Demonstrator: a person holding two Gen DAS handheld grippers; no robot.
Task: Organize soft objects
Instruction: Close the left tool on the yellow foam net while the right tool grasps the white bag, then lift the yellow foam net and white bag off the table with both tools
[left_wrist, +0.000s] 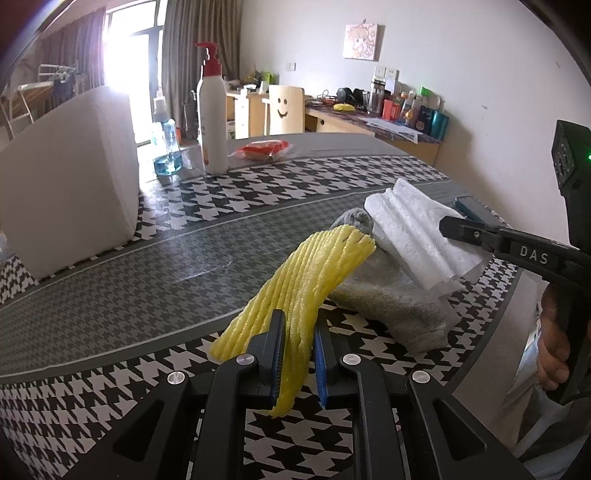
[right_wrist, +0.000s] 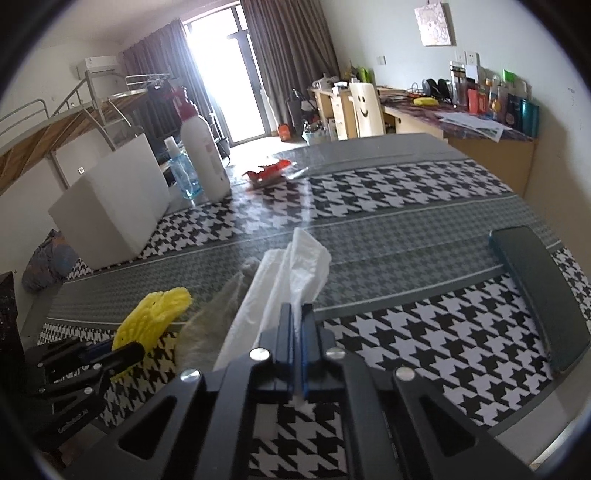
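My left gripper (left_wrist: 299, 328) is shut on a yellow ribbed foam sleeve (left_wrist: 295, 280), whose far end rests against a grey sock (left_wrist: 391, 306) lying on the houndstooth table. My right gripper (right_wrist: 297, 325) is shut on a white folded paper towel (right_wrist: 291, 269) that lies over the grey sock (right_wrist: 218, 310). In the left wrist view the towel (left_wrist: 410, 229) sits on top of the sock with the right gripper's fingers (left_wrist: 465, 229) at its right edge. The foam sleeve (right_wrist: 155, 314) and the left gripper (right_wrist: 107, 356) show at the lower left of the right wrist view.
A white box (left_wrist: 70, 177) stands at the left. A white pump bottle (left_wrist: 212, 110), a blue spray bottle (left_wrist: 166, 147) and a red packet (left_wrist: 264, 147) are at the back. A dark phone-like slab (right_wrist: 535, 291) lies at the right near the table edge.
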